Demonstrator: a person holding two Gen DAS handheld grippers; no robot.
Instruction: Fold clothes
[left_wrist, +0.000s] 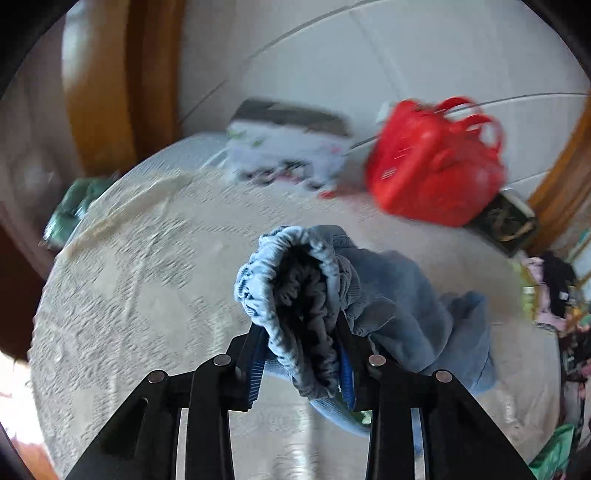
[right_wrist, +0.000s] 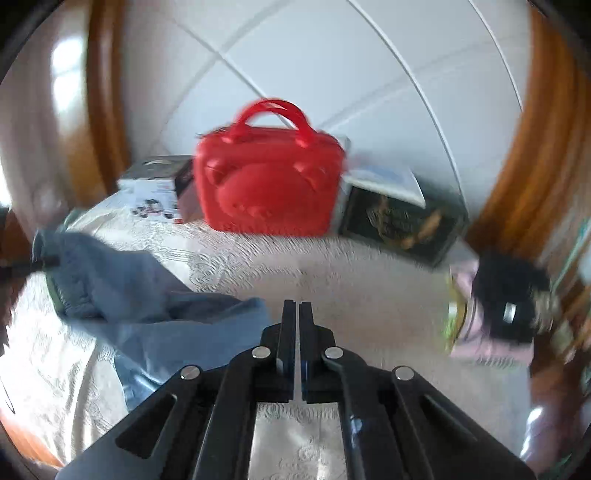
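left tool (left_wrist: 301, 354) is clamped on the gathered elastic waistband of the blue garment (left_wrist: 399, 295). we read it as small trousers or shorts, can't tell which. the waistband sticks up between the fingers and the rest trails off to the tool's right, draping down toward the tabletop (left_wrist: 147, 258) with its pale embossed cloth. we think gripping at the waistband makes sense: it's the stiffest edge, so the fabric hangs straight for laying flat.

right tool (right_wrist: 296, 317) has its fingers nearly together with only a slit between, nothing in it. the same blue garment lies to its left and slightly ahead, apart from the fingers. our guess is it needs to widen and take the far end to spread the piece.

ahead of both tools: red bag (right_wrist: 267, 184), white box (left_wrist: 284, 151), dark box (right_wrist: 402, 221). frames are motion-blurred, so fine detail is unreliable.
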